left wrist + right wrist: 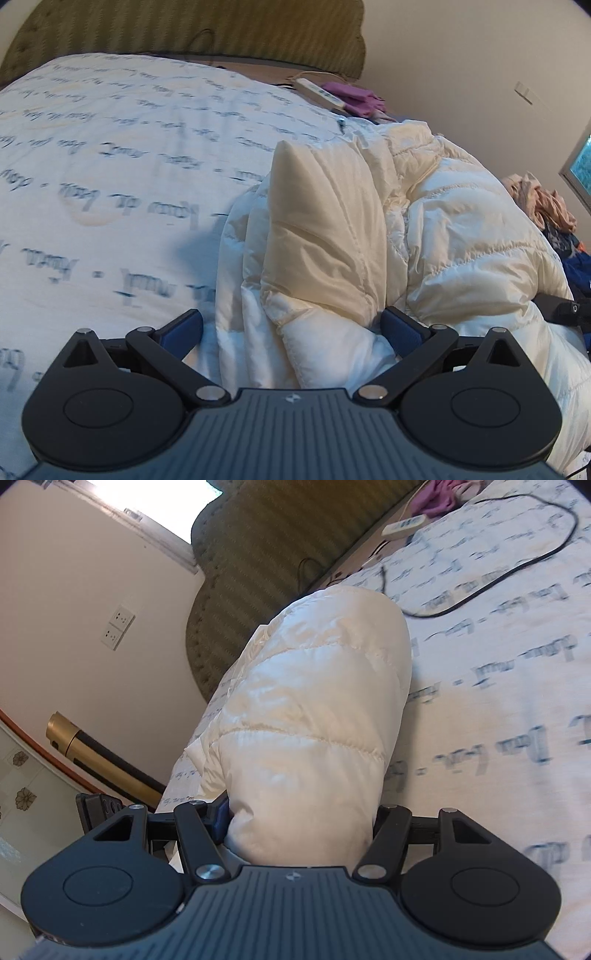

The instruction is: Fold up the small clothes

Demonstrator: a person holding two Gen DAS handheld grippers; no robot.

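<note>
While the cream quilted jacket (388, 229) lies bunched on the script-printed bedspread (110, 166), the left gripper (291, 328) has its fingers spread wide around a puffy fold, and the right gripper (299, 823) is clamped on a rolled jacket section; a black cable (517, 572) lies beyond.

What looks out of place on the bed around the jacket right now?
A black cable loops loose across the printed bedsheet beyond the white puffer jacket, running toward a power strip at the headboard; it could snag during folding.
</note>
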